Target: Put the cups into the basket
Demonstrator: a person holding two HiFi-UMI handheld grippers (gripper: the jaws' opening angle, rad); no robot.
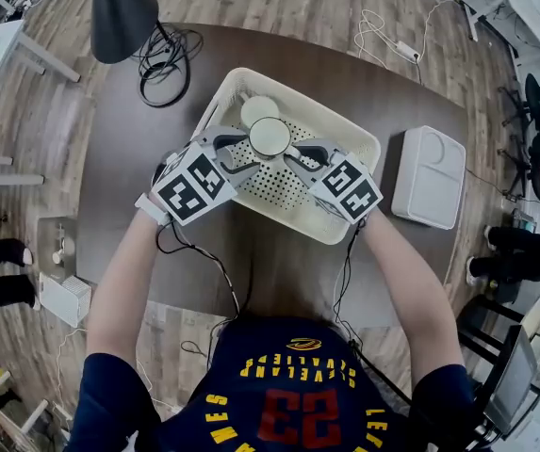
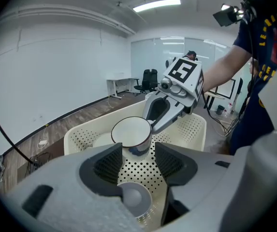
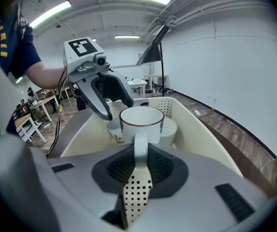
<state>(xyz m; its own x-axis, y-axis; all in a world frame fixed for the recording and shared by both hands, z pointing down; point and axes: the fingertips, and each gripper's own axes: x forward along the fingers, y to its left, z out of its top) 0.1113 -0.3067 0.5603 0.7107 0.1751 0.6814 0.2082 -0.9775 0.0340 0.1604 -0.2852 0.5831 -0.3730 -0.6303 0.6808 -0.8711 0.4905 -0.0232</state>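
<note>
Right gripper view: a white cup [image 3: 142, 121] with a dark rim is carried upright by its handle [image 3: 139, 144]. The jaws of the right gripper [image 3: 139, 153] are nearly closed and pinch that handle from both sides. The cup hangs over the perforated floor of the cream basket [image 1: 317, 108], between its walls, and does not appear to be set down yet.

The left gripper [image 2: 138, 153] meets the cup from the opposite side. Its jaws stand apart with the cup's lower body at their tips. A thin gap shows on either side, so they seem to steady or guide the cup rather than clamp it.

Inside the basket, a second cup [image 3: 112, 132] bearing a small print stands just beside the carried one, below the left gripper's tips. A pale round piece [image 1: 258, 109] lies at the far end; whether it is a cup cannot be told.

Head view: the basket sits in the middle of the dark bench [image 1: 138, 158]. A white lidded box [image 1: 428, 177] stands well apart to its right, and a black lamp [image 1: 119, 12] stands at the far left corner. No further cup shows on the bare bench.

Judged progress: at least one cup is already stowed and the present one is over its place. Lowering it, opening the right jaws and drawing both grippers clear remain. This may be the last cup.
</note>
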